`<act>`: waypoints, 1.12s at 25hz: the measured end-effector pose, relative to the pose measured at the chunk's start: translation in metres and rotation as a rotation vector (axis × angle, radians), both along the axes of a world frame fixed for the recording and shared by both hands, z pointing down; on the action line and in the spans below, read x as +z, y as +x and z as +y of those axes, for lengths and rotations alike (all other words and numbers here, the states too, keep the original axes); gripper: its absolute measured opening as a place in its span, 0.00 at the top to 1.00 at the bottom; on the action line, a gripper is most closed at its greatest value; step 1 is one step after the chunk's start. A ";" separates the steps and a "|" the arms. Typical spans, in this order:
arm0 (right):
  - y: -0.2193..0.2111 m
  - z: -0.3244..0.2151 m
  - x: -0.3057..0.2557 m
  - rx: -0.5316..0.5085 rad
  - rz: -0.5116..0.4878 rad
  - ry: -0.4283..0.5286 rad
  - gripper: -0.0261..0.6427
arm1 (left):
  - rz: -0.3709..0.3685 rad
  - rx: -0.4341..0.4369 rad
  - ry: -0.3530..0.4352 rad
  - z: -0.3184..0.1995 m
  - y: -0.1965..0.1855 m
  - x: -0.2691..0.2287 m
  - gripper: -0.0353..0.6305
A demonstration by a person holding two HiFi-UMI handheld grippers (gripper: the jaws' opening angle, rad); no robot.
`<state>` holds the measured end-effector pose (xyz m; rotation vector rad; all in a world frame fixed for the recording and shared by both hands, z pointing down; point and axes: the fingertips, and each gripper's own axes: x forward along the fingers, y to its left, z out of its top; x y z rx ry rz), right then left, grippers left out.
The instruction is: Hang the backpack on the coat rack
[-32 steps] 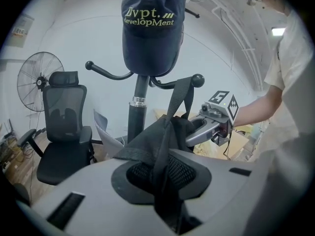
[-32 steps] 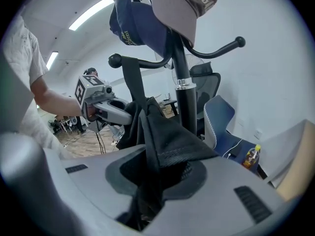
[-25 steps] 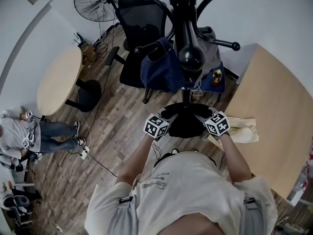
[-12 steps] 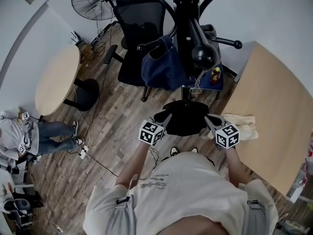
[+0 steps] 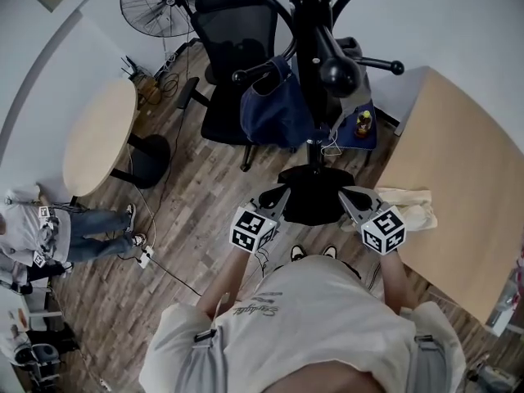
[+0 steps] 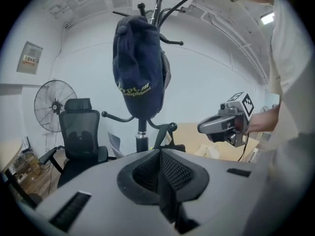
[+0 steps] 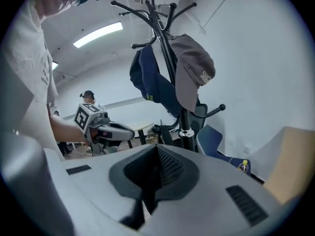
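fingers (image 7: 170,168) on right gripper (image 5: 352,196) just closed, empty; left gripper (image 5: 273,196) pinched too; both higher.

Arms forward, left tongs (image 5: 276,196) clamping backpack (image 5: 315,205), right tongs (image 5: 350,196) just closed on it

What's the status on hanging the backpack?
Left gripper shut. Right gripper just closed, nothing seen between fingers. Backpack low between them, not hung. Blue bag crowds coat rack.

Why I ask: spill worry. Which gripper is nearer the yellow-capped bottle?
Right. The right gripper, jaws just closed with nothing seen between, sits on the near side of the bottle; the left gripper is off to its left.
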<state>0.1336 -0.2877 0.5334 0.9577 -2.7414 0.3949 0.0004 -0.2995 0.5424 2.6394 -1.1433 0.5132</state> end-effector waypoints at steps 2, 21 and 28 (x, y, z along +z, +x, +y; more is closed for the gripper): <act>-0.008 0.004 -0.009 -0.025 0.012 0.047 0.97 | -0.007 0.032 0.034 0.004 0.008 -0.016 0.91; 0.014 0.015 -0.080 0.165 0.039 0.271 0.97 | 0.119 -0.122 0.145 0.000 0.003 -0.073 0.91; 0.013 0.020 -0.078 0.176 -0.054 0.213 0.97 | 0.105 -0.134 0.136 0.009 -0.004 -0.070 0.91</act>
